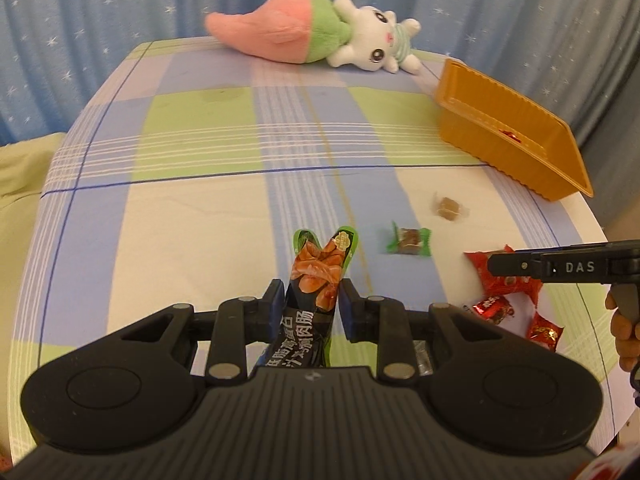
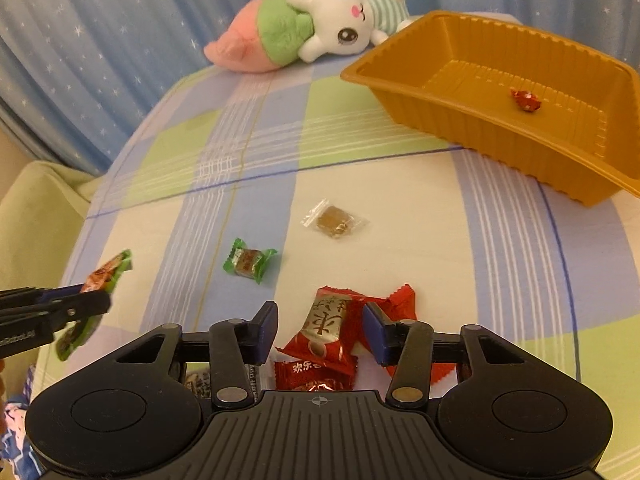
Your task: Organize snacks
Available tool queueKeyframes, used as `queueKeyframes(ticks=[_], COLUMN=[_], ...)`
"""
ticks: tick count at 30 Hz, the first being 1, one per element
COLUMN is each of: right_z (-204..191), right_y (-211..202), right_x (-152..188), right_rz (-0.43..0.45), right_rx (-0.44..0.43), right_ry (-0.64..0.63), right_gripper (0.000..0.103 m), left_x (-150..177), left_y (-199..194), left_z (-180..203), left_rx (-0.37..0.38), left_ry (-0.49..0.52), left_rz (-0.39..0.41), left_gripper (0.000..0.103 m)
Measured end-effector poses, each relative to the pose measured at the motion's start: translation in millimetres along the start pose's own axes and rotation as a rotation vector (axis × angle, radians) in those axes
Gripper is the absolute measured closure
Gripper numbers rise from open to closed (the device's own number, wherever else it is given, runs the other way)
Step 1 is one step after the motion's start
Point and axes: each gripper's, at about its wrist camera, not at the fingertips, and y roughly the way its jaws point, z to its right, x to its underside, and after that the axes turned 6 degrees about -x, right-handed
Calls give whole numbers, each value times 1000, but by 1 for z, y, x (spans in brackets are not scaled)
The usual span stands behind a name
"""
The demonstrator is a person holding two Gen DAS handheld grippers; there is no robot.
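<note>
Sausage packet gripped upright, candy between the other jaws

The left gripper point(image 1: 311, 304) is clamped on a glossy sausage packet point(image 1: 320, 280), long axis pointing away, held above the checked cloth point(image 1: 200, 140). The right gripper point(image 2: 320, 330) stands apart around a shiny red candy point(image 2: 324, 332), not pressing; a ribbed orange plastic tray point(image 2: 460, 120) sits beyond.

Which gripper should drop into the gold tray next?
Left, probably. The left gripper is already clamped on the sausage snack pack; the right gripper only straddles a red candy. The gold tray holds one candy.
</note>
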Motion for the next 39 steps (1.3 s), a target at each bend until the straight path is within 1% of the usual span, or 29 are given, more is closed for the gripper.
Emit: queueKeyframes(ticks=[4,7,8,9,13,17,25,32,39], right_z=[-2,-2,-1,-1,-3,-3,3,25,57], right_y=[10,14,15,15,10,1,-33,-64,-93], right_x=[-1,-1,-1,-1,0,-2,-5,-2,-2], right_rz=[-32,-46,-47,-49,-33,-5,66,116,167], right_rx=[23,36,33,30,25,1,-29,-19,5], right_ry=[0,-3,-4,-7,-32,-26,3,59,115], right_gripper=[63,70,76,78,79,79,79,79,79], left_x=[1,1,0,0,-3,-6,-19,-31,-45], left_y=[-3,-4,-4,-4,-3,-4,-6,-6,-5], left_z=[-6,-6,-7,-6,-3,2,21,49,85], left_rx=[-11,-16,-15,-15,-12,-3,22,59,98], left_ry=[-10,-13,-15,-15,-10,-1,29,71,121], left_rz=[2,4,5,6,9,14,37,56,80], left_gripper=[77,77,77,77,77,77,77,77,77])
